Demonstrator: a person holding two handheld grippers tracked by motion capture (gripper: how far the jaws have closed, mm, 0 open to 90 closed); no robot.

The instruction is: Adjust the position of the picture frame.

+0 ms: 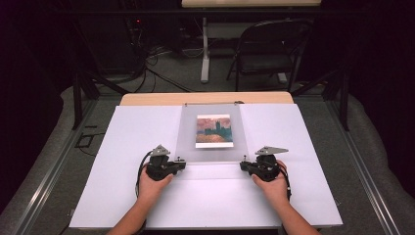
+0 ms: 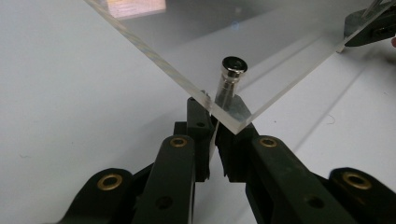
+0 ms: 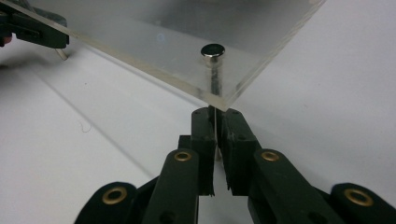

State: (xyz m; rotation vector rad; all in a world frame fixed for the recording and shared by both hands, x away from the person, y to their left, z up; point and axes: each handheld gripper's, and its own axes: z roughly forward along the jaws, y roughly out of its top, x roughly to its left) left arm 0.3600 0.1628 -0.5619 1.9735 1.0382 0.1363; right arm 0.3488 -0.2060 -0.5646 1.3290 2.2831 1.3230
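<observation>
From the high view, the clear acrylic panel (image 1: pixel 211 134) lies on the white board (image 1: pixel 122 161), its long axis running away from you toward the wooden table edge (image 1: pixel 205 98), with a small painting print (image 1: pixel 213 130) under its far half. Your left gripper (image 1: pixel 180 161) sits at the panel's near-left corner and your right gripper (image 1: pixel 243 164) at its near-right corner. In the left gripper view, your 2 jaws are closed below the corner, beneath a metal standoff (image 2: pixel 232 77) that points up through the panel (image 2: pixel 261 51). In the right gripper view, your jaws are pinched together below the other corner's standoff (image 3: pixel 212 52); you cannot tell whether either pair grips anything.
</observation>
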